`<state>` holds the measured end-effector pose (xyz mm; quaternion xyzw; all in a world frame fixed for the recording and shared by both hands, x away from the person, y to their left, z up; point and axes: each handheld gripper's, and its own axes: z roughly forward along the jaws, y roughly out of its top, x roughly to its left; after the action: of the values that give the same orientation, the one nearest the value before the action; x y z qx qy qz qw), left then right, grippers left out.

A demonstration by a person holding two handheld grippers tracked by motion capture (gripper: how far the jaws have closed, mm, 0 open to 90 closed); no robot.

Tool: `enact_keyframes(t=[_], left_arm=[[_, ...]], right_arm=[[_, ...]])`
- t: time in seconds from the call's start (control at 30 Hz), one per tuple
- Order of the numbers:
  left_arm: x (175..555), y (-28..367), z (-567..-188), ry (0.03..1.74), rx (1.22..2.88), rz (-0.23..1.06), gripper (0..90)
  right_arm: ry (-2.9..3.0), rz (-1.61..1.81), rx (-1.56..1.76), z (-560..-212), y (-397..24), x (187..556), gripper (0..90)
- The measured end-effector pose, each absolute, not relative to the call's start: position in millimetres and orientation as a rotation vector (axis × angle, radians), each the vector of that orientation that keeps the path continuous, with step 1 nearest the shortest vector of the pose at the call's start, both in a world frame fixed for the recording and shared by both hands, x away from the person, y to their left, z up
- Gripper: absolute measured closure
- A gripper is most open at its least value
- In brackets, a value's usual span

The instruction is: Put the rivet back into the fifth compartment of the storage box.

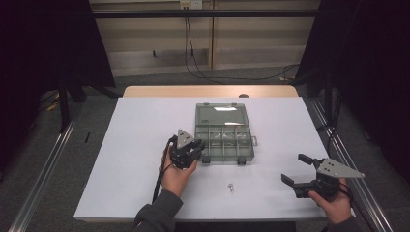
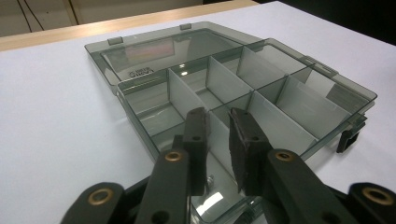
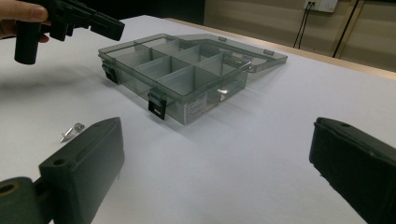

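Observation:
A smoky clear organizer box [image 1: 225, 159] lies open mid-table, its lid [image 1: 221, 115] flat behind it and its compartments looking empty. My left gripper [image 1: 197, 146] hovers over the box's front-left corner. In the left gripper view its jaws [image 2: 217, 116] stand a narrow gap apart with nothing between them, above a near compartment of the box [image 2: 140, 123]. A small metal screw [image 1: 231, 186] lies loose on the table in front of the box. My right gripper [image 1: 293, 168] is wide open at the front right, facing the box [image 3: 201, 105] and the screw [image 3: 72, 132].
The white table top [image 1: 135, 159] sits on a wooden table whose far edge [image 1: 208, 91] shows. Black latches [image 3: 157, 105] stick out from the box's front. The left gripper [image 3: 109, 27] is at the top left of the right gripper view. Cables run across the floor beyond.

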<state>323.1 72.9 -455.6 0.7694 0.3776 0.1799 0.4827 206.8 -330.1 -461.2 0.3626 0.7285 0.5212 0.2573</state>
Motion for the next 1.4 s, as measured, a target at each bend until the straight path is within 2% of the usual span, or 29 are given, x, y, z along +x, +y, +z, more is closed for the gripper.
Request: enact_keyframes(t=[0.43,0.73,1.07,1.27,1.4], left_arm=[[309,72,-448,0.841,1.842,0.331,67.2],[297,68,-443,0.782,1.829,0.281,56.3],[288,58,-444,0.7,1.819,0.226,39.4],[283,51,-448,0.677,1.845,0.191,23.8],[279,46,-451,0.645,1.87,0.158,19.3]], right_arm=[[1.973,1.417,0.982,-461,-331,207,2.5],[1.98,1.416,0.984,-461,-329,207,2.5],[1.982,1.418,0.982,-461,-330,207,2.5],[1.978,1.416,0.979,-461,-330,208,2.5],[1.981,1.423,0.977,-461,-330,208,2.5]])
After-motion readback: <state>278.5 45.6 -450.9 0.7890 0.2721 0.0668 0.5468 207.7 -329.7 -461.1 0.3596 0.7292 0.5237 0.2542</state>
